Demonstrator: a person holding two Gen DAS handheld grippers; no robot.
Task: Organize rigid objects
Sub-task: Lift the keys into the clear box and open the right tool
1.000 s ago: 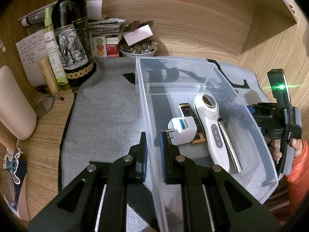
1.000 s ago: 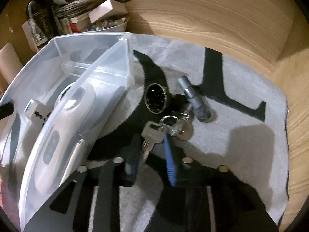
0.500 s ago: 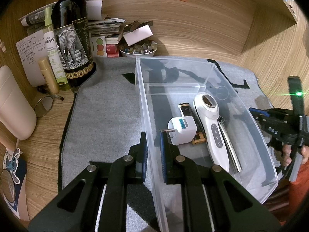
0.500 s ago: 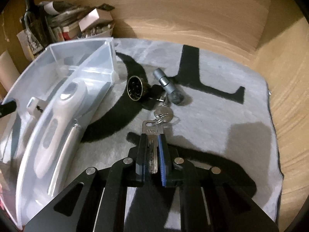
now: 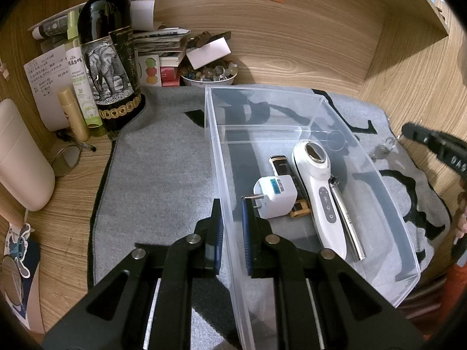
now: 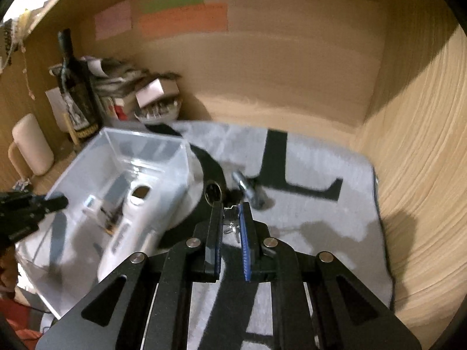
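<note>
The left gripper (image 5: 232, 227) was clamped on the near wall of the bin (image 5: 217, 157). The keys (image 6: 230, 223) were pinched between the fingers of the right gripper (image 6: 229, 227), above the mat (image 6: 321, 218), just beside the bin's right edge.

bin (image 5: 306, 108): clear plastic, glossy, smooth
mat (image 5: 163, 175): grey cloth, matt, napped
desk (image 5: 67, 218): wood grain, matt
massager (image 5: 321, 192): white plastic, glossy
pen-shaped rod (image 5: 347, 221): brushed metal
bottle (image 5: 106, 43): dark glass, glossy, paper label
keys (image 6: 230, 221): shiny metal
</note>
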